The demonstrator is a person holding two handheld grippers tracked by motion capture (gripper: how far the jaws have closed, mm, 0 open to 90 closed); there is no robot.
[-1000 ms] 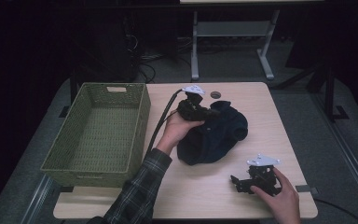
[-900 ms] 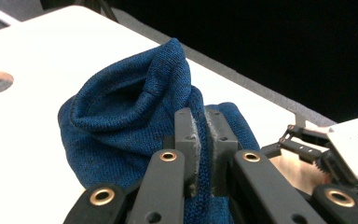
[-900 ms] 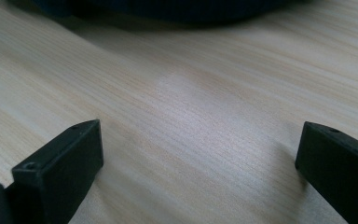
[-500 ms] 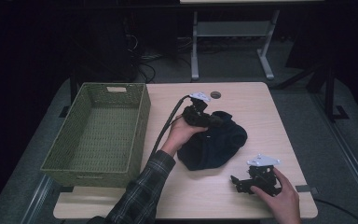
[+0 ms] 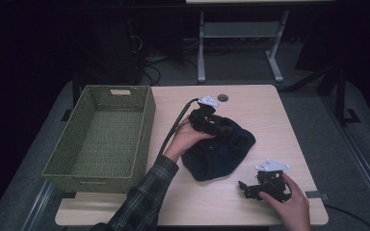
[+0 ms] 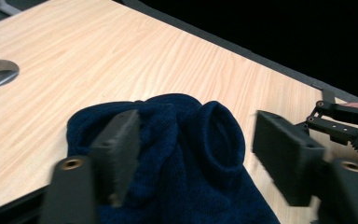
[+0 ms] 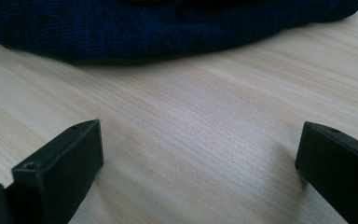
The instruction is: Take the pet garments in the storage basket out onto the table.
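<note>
A dark blue knitted garment (image 5: 219,156) lies crumpled on the wooden table (image 5: 265,110), right of centre. My left gripper (image 5: 227,129) sits low over its far edge, jaws pointing right. In the left gripper view the jaws have just been opening: they stand apart, with the garment (image 6: 186,154) lying loose under and between them, a rolled opening facing up. My left gripper (image 6: 196,135) is open. My right gripper (image 5: 244,187) rests near the table's front right, open, jaws pointing left. Its own view shows bare wood between the jaws of the right gripper (image 7: 200,135) and the garment (image 7: 168,23) just ahead.
A green woven basket (image 5: 144,130) with nothing in it stands along the table's left side. A round cable hole (image 5: 222,97) sits near the far edge. The left gripper's cable (image 5: 173,127) runs beside the basket. A metal stand (image 5: 241,33) stands behind the table.
The left gripper shifted slightly right and nearer, and its jaws parted, releasing the garment, which slumped flatter on the table. The right gripper stayed put.
</note>
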